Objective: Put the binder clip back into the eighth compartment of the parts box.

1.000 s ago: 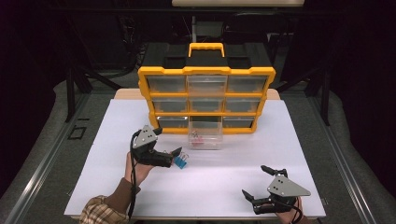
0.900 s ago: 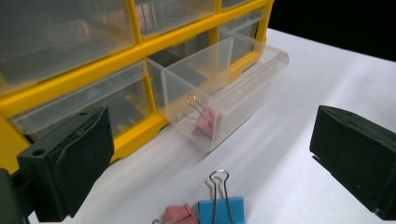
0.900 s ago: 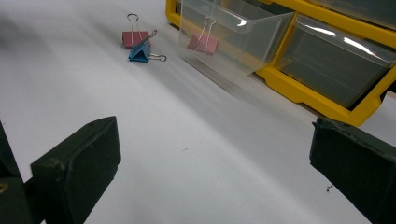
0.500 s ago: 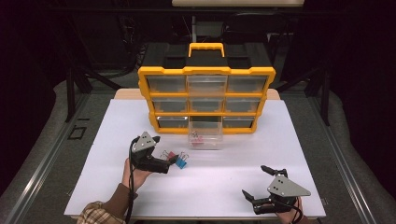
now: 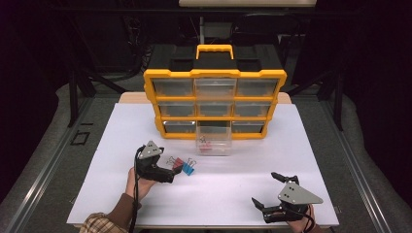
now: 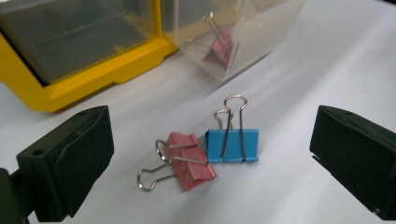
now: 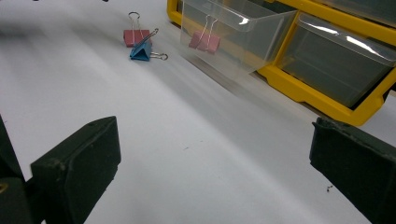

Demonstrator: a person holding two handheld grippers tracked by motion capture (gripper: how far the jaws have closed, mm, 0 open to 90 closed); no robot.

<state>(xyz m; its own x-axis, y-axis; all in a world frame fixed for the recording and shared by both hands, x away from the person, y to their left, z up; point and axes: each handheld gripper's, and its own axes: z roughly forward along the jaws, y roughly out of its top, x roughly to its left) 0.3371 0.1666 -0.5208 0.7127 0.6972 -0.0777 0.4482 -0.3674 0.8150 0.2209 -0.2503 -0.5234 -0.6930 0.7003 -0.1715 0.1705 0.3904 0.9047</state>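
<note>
A red binder clip (image 6: 189, 161) and a blue binder clip (image 6: 232, 144) lie side by side, touching, on the white table top. My left gripper (image 6: 210, 140) is open, its jaws wide on either side of the two clips and just short of them. In the high view the left gripper (image 5: 169, 171) sits left of the red clip (image 5: 178, 163) and the blue clip (image 5: 188, 168). A clear drawer (image 5: 214, 144) is pulled out of the yellow organizer (image 5: 214, 75) and holds another red clip (image 5: 204, 144). My right gripper (image 5: 267, 190) rests open and empty at the front right.
The yellow organizer with several clear drawers and a black top stands at the back of the white board (image 5: 311, 145). In the right gripper view the pulled drawer (image 7: 233, 32) and both loose clips (image 7: 140, 44) lie far ahead. The board's front edge is close to both hands.
My left gripper has drawn back slightly toward the person, and the two clips now lie free in front of its jaws. The right gripper has not moved.
</note>
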